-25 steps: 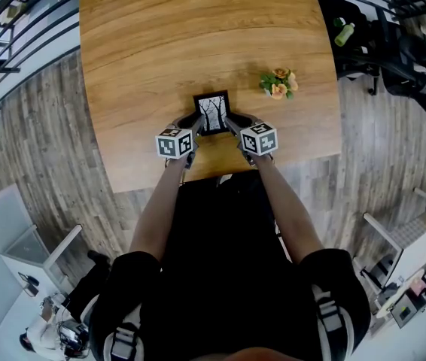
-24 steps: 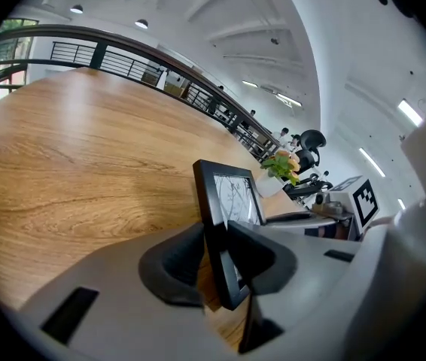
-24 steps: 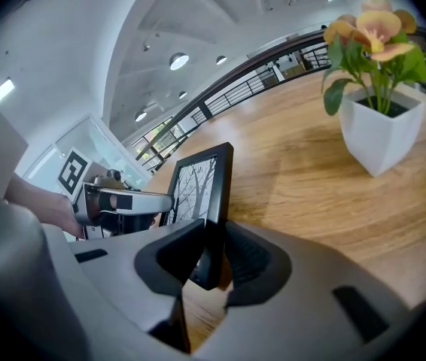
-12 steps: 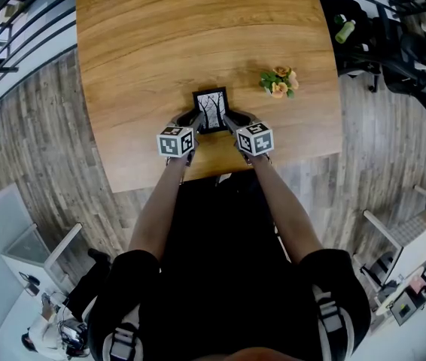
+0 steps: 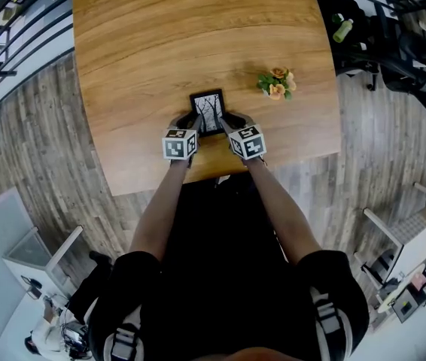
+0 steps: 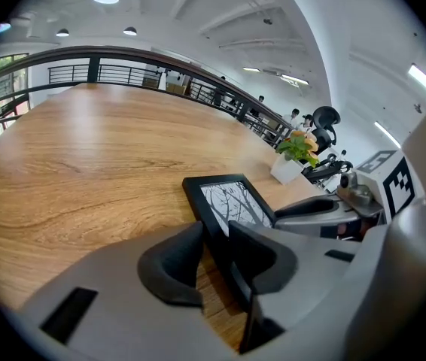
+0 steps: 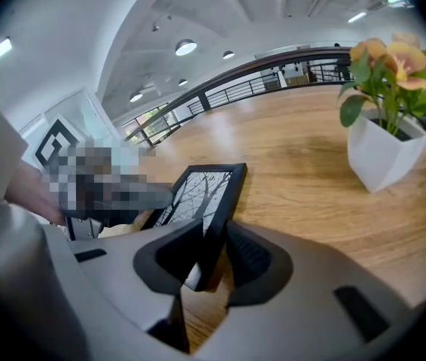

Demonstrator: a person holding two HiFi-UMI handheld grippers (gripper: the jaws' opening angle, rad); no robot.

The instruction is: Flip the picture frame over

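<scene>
The picture frame (image 5: 208, 112) sits picture side up toward the near edge of the bench (image 5: 145, 43), left of the potted flowers (image 5: 276, 83). Its near left edge lies between the jaws of the left tongs (image 6: 213, 235) and its near right edge between those of the right tongs (image 7: 213, 233). Both pairs have just been opening, and their pads now stand loose about the rim rather than clamped. I judge this the letting-go step, so the next move calls for drawing both tongs straight back toward the near side without catching the frame.
</scene>
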